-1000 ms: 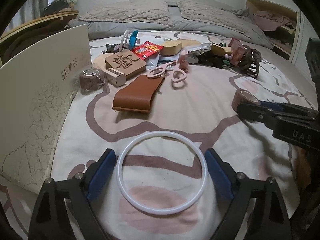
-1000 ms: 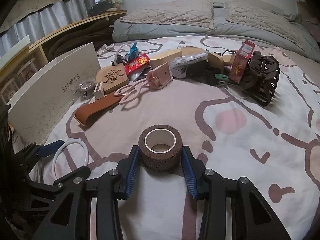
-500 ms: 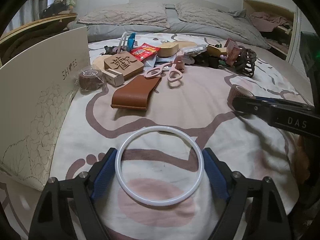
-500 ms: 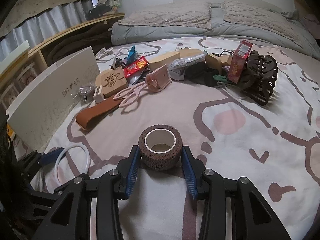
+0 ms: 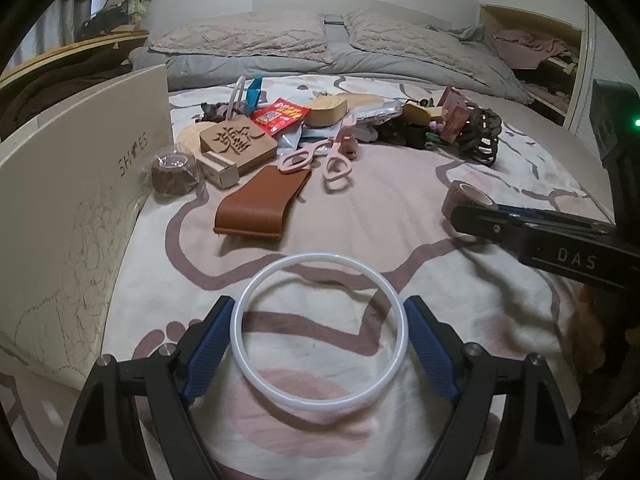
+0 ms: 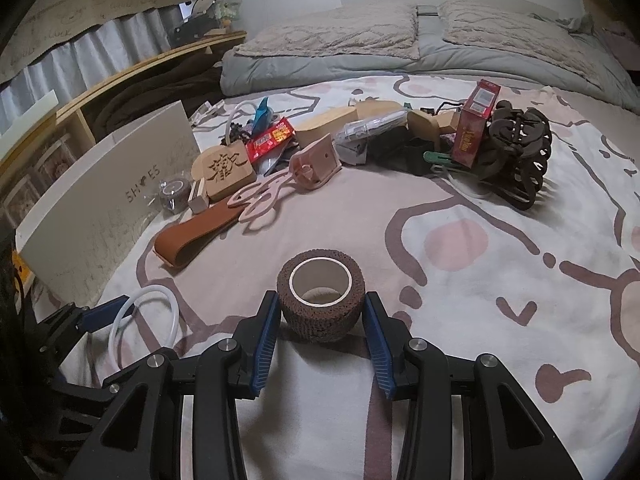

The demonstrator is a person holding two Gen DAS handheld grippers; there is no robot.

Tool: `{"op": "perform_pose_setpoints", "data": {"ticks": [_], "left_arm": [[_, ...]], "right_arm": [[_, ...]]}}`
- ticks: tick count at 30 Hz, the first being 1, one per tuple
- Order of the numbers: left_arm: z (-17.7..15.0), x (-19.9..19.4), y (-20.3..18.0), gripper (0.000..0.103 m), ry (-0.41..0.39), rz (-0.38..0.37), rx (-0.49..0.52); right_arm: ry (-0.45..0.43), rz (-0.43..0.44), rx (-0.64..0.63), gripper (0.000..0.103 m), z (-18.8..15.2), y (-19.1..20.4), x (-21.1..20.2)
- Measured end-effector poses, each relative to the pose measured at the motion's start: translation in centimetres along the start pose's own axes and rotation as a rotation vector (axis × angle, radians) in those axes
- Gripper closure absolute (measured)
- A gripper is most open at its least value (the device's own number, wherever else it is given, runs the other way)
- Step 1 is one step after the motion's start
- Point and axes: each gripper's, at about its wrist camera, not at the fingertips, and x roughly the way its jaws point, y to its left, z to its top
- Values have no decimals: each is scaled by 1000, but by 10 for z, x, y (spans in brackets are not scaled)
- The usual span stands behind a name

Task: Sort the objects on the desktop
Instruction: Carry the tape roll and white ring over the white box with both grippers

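While left tongs (image 5: pixel 319 340) clamp the thin white ring (image 5: pixel 319 335) across its width, light and bendy, right tongs (image 6: pixel 321 322) pinch the soft bandage roll (image 6: pixel 321 300) beside it on the bed (image 6: pixel 520 240).

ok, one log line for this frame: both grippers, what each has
left gripper: shut on white ring | right gripper: shut on brown tape roll | both on bedspread, clutter pile beyond

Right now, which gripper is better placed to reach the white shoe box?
Left. The left gripper, around the white ring, is beside the shoe box; the right gripper, with the brown roll, is farther.
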Motion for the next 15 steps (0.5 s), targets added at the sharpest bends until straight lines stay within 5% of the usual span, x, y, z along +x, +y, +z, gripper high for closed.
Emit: {"op": "perform_pose_setpoints", "data": {"ticks": [15], "left_arm": [[24, -27, 2, 18, -84, -9, -6]], "right_arm": [[-93, -7, -13, 60, 11, 10, -31]]}}
